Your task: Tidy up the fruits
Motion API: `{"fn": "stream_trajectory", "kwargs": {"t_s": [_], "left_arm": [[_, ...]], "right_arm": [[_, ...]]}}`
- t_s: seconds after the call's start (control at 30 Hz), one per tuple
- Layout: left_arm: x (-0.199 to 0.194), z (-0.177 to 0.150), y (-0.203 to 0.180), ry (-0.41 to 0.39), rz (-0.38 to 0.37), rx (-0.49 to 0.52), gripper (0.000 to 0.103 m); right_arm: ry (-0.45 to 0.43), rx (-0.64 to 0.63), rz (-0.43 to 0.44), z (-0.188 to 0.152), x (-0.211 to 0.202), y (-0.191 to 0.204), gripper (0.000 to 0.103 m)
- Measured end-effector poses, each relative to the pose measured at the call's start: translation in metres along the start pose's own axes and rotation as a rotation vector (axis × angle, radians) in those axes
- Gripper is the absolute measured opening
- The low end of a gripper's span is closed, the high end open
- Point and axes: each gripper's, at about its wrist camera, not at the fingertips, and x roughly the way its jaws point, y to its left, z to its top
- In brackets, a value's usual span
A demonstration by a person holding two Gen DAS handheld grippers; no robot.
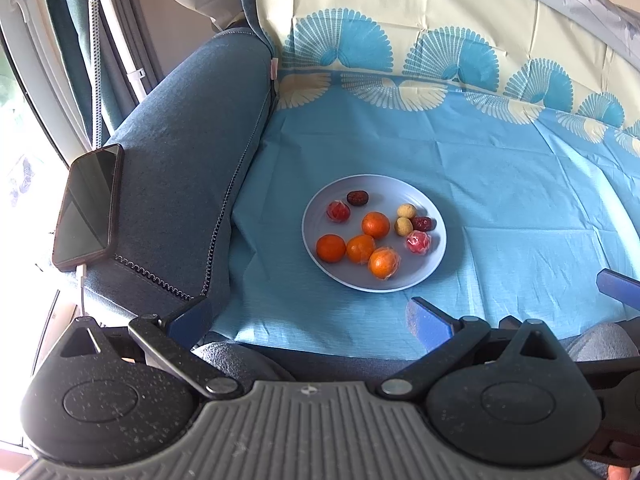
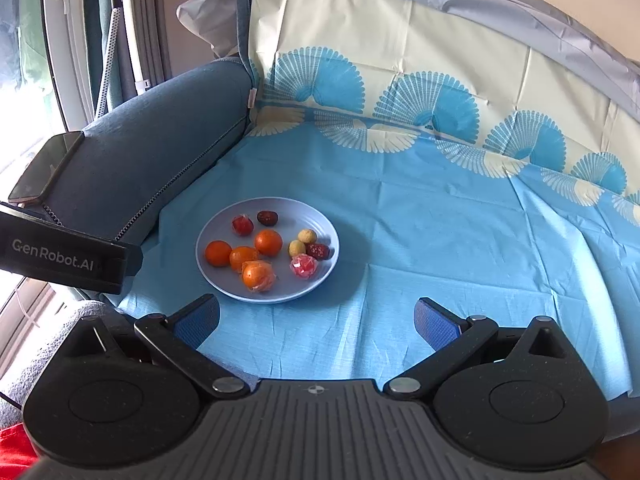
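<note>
A light blue plate lies on a blue cloth on a sofa seat. On it are several small oranges, one wrapped in clear film, two dark red dates, two small yellowish fruits and two red wrapped pieces. My left gripper is open and empty, short of the plate. My right gripper is open and empty, just short of the plate and to its right.
A dark phone lies on the blue sofa armrest to the left, with a cable. The left gripper's body shows at the right wrist view's left edge. The cloth runs up the backrest.
</note>
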Motion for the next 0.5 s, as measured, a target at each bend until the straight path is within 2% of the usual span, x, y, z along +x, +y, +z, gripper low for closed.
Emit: {"fn": "stream_trajectory", "kwargs": {"t_s": [0.5], "left_arm": [[-0.0043, -0.0003, 0.004, -0.007, 0.0, -0.007, 0.103]], "right_arm": [[-0.016, -0.01, 0.005, 0.0005, -0.0042, 0.0046, 0.102]]}}
